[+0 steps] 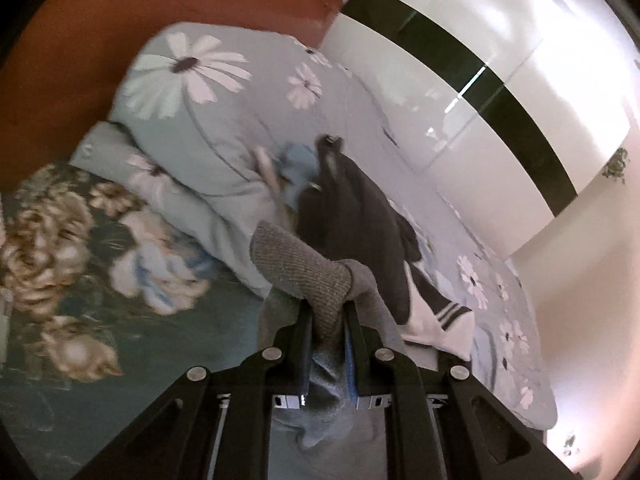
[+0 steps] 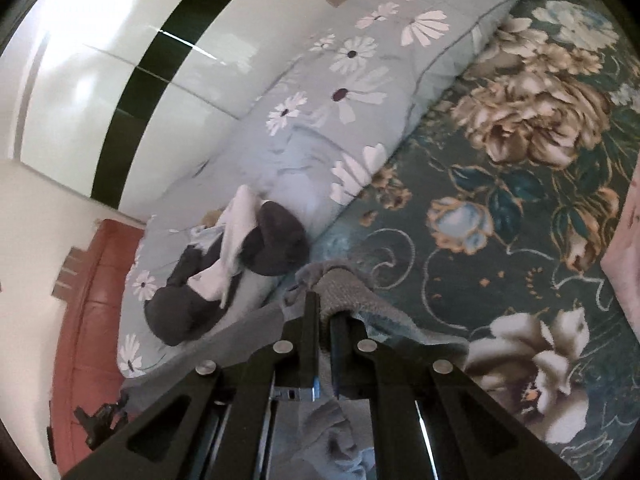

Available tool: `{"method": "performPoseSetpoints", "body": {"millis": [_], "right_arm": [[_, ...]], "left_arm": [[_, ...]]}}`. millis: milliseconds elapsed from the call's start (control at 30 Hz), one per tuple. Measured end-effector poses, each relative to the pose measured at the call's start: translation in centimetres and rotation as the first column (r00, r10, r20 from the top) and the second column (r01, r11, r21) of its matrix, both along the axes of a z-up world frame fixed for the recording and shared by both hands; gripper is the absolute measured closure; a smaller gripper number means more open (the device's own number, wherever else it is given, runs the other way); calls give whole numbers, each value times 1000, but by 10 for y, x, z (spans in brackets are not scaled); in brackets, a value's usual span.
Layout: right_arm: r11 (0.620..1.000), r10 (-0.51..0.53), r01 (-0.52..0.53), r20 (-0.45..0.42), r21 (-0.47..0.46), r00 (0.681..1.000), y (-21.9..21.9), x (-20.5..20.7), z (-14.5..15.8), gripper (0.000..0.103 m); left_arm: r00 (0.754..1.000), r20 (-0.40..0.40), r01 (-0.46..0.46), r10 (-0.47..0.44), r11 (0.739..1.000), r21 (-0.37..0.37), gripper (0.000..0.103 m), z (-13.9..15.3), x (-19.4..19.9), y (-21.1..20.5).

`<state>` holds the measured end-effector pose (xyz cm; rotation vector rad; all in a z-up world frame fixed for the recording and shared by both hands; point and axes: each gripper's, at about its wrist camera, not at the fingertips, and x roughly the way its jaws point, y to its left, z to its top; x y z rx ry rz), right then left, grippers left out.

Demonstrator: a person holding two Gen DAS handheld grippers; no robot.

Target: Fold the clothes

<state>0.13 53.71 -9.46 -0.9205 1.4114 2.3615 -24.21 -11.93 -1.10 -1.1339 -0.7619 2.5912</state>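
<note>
A grey knit garment [image 1: 300,268] with a ribbed edge hangs lifted above the bed. My left gripper [image 1: 328,308] is shut on the ribbed part, and the cloth runs down between the fingers. In the right wrist view the same grey garment [image 2: 352,292] drapes over my right gripper [image 2: 324,304], whose jaws are shut on a fold of it. A pile of dark clothes [image 1: 352,208] with a white striped piece [image 1: 436,324] lies on the daisy-print duvet [image 1: 224,112]. The right wrist view shows that dark pile [image 2: 276,240] to the left of my right gripper.
A green bedspread with large flowers [image 2: 500,220] covers the bed under the grippers. The light blue duvet [image 2: 320,128] is bunched along one side. Beyond it stand a white wardrobe with a black stripe [image 1: 460,72] and a red-brown headboard [image 1: 120,20].
</note>
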Motion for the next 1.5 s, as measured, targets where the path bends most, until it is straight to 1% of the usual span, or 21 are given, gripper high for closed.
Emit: {"method": "performPoseSetpoints", "body": {"millis": [100,167,233,300,400,500,600,733,833,900,1000,1067,1133,1167,1200,1267,1300,1333,1367,1433,1500], "right_arm": [[1000,-1,1,-23,-3,1000,2,-4,8,99],[1000,4,-3,-35,21,999,4,-10,16,99],[999,13,-12,-19,46,1000,7,-22,19,99],[997,26,-27,10,66,1000,12,-41,14,99],[995,39,-46,85,90,996,18,-75,-6,99],[993,34,-52,166,103,986,23,-108,-32,99],[993,12,-38,221,113,975,28,-130,-54,99],[991,-1,-41,310,131,951,31,-151,-81,99],[988,1,-55,353,144,936,31,-158,-94,99],[988,4,-61,364,145,931,30,-160,-97,99],[987,14,-73,372,143,928,28,-161,-95,98],[988,22,-78,372,136,928,26,-160,-91,97],[990,19,-70,369,126,929,25,-156,-84,96],[990,18,-66,361,122,932,24,-152,-78,94],[991,16,-62,349,119,937,22,-146,-72,91],[992,14,-53,324,112,946,19,-133,-58,74],[992,17,-54,310,112,951,16,-124,-52,71],[992,23,-59,293,114,956,13,-112,-46,67],[991,30,-66,281,117,959,8,-97,-42,65],[990,56,-91,287,110,956,-2,-66,-44,64],[991,85,-113,317,69,945,-14,-36,-61,64]], "left_arm": [[999,13,-52,52,999,8,88,3,2,-31],[997,12,-73,73,997,-4,88,-4,5,-39],[995,35,-90,91,995,-34,88,-11,-5,-45],[992,65,-100,104,993,-63,88,-24,-13,-49],[982,134,-120,133,988,-102,88,-58,-36,-47],[962,217,-144,168,982,-125,88,-102,-61,-43],[942,274,-156,195,975,-159,88,-139,-81,-36],[916,333,-168,224,968,-188,88,-179,-99,-32],[902,367,-174,228,969,-175,88,-198,-104,-34],[902,374,-161,215,972,-170,85,-202,-103,-34],[903,388,-134,187,978,-159,84,-198,-98,-34],[899,405,-122,169,983,-139,75,-192,-93,-34],[886,438,-122,155,987,-102,66,-184,-86,-36],[882,449,-121,145,989,-82,62,-180,-81,-36],[882,452,-117,130,992,-57,61,-172,-74,-35],[890,444,-103,104,994,-27,57,-156,-56,-34],[897,433,-92,91,996,-19,54,-147,-45,-34],[906,417,-79,78,997,-13,47,-139,-30,-34],[913,401,-73,72,997,-13,42,-132,-15,-34],[927,369,-63,67,998,-23,40,-122,19,-38],[931,355,-76,86,996,-42,39,-120,52,-46]]}}
